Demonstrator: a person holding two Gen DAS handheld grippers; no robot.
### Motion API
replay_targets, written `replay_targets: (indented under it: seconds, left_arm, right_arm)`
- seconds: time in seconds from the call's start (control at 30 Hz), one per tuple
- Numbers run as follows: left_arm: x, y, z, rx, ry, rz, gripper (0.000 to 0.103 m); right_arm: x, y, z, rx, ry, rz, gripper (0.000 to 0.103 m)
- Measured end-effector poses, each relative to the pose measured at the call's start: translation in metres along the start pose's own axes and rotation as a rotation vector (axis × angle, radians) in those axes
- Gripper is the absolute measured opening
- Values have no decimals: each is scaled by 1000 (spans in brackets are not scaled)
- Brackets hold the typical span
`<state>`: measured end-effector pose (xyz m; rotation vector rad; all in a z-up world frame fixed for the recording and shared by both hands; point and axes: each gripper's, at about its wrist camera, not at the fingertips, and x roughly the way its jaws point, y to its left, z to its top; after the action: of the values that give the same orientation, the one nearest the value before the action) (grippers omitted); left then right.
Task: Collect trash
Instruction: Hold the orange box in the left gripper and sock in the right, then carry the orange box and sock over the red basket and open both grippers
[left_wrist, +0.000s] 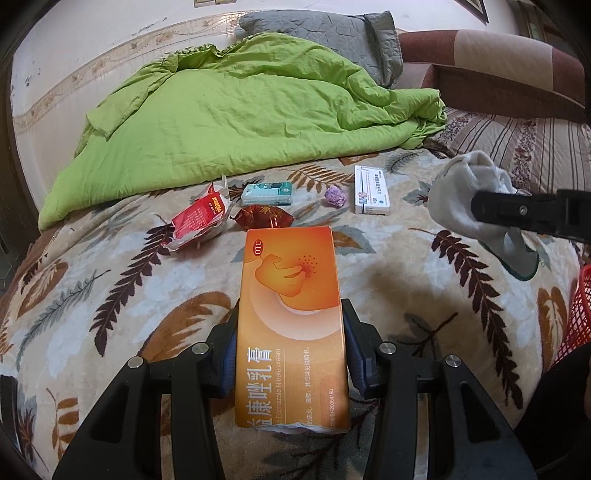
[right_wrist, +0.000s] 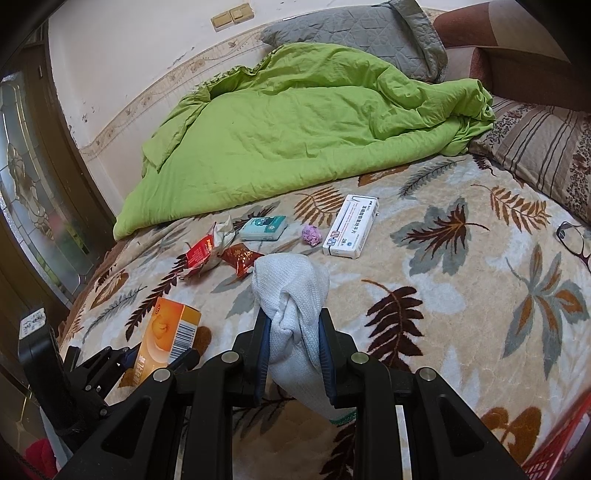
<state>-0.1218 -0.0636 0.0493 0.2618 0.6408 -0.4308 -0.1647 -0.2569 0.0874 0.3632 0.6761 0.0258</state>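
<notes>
Two grippers are each carrying one item above the leaf-patterned blanket (left_wrist: 110, 295).

Left wrist view: the left gripper (left_wrist: 291, 343) is clamping an orange ointment box (left_wrist: 291, 314) between its blue pads, jaws closed to the box's width, box pointing forward and lifted clear of the bed. Lying beyond it: a red torn wrapper (left_wrist: 201, 218), a dark red candy wrapper (left_wrist: 262, 218), a teal tissue packet (left_wrist: 267, 194), a purple crumpled wad (left_wrist: 335, 196), a white medicine box (left_wrist: 371, 190). A red mesh basket (left_wrist: 576, 314) is showing at the right edge.

Right wrist view: the right gripper (right_wrist: 295, 354) is pinching a white sock (right_wrist: 293, 295), jaws nearly together on the bunched cloth, the sock hanging free. Eyeglasses (right_wrist: 576, 240) are lying at the far right; a green quilt (right_wrist: 295, 129) is bunched behind the litter.

Step in hand, as judged: carrying the picked items off. Next move is likely calling for swinging the orange box rightward over the basket and opening the jaws there; five pieces are waiting on the blanket
</notes>
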Motion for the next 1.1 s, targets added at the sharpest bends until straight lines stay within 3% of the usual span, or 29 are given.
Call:
replay_targets:
  seconds: [0.23, 0.5, 0.67, 0.83, 1.0, 1.1]
  left_arm:
    - [-4, -2, 1, -13, 23, -20, 46]
    - [-40, -39, 15, 62, -23, -155, 46]
    - [-64, -88, 36, 133, -40, -314, 46]
    - [-86, -155, 57, 228, -38, -510, 46]
    - [-89, -234, 64, 275, 70, -721, 46]
    - [-86, -277, 59, 314, 130, -791, 46]
  right_arm:
    - [-10, -5, -1, 16, -5, -8, 26]
    - [-78, -44, -13, 118, -25, -13, 26]
    - [-143, -85, -21, 204, -83, -101, 26]
    - [-211, -138, -39, 289, -131, -275, 26]
    - [-253, -195, -73, 448, -129, -384, 26]
    - [-264, -216, -90, 504, -121, -404, 26]
